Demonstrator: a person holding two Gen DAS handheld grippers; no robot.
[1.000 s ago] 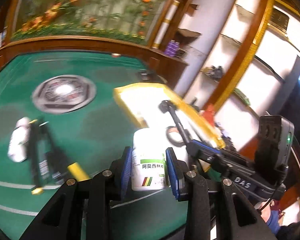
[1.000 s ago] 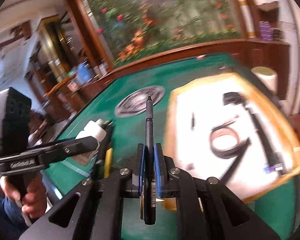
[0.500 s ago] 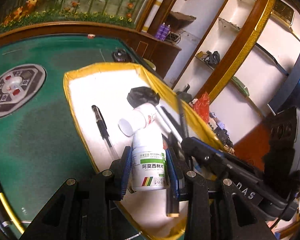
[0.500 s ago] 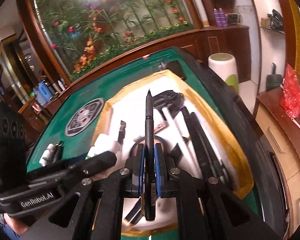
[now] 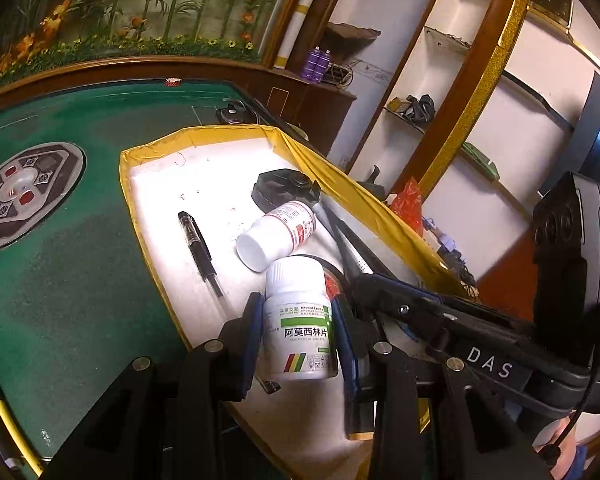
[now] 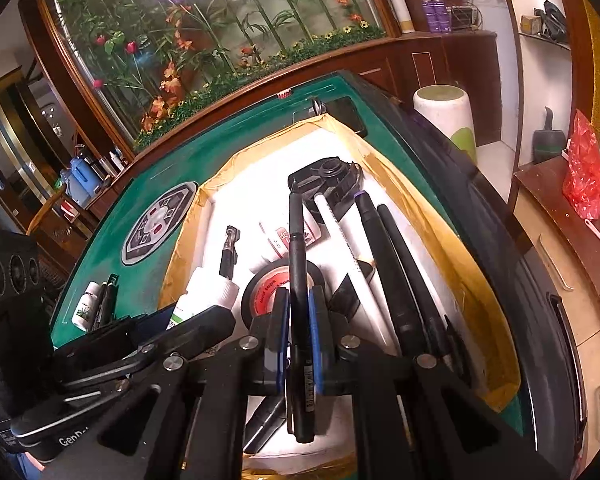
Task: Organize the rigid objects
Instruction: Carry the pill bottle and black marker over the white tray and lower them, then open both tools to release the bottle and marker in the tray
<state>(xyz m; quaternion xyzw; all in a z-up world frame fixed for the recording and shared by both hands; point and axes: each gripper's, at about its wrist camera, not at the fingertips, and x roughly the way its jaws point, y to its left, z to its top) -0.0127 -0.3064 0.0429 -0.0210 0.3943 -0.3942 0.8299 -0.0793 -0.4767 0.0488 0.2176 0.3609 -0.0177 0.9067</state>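
Note:
My left gripper is shut on a white medicine bottle with a green label, held upright over the near part of the white, yellow-rimmed tray. In the tray lie a black pen, a second white bottle on its side, a black round case and a tape roll. My right gripper is shut on a black pen that points away, above the tape roll. Long black rods and a white stick lie along the tray's right side.
The tray sits on a green felt table with a round control panel in its middle. A small bottle and dark pens lie on the felt at left. A black phone rests beyond the tray; a white bin stands past the table's edge.
Both grippers swung from over the green felt to over the tray and sank a little, each keeping its load. In the last half second they barely shifted.

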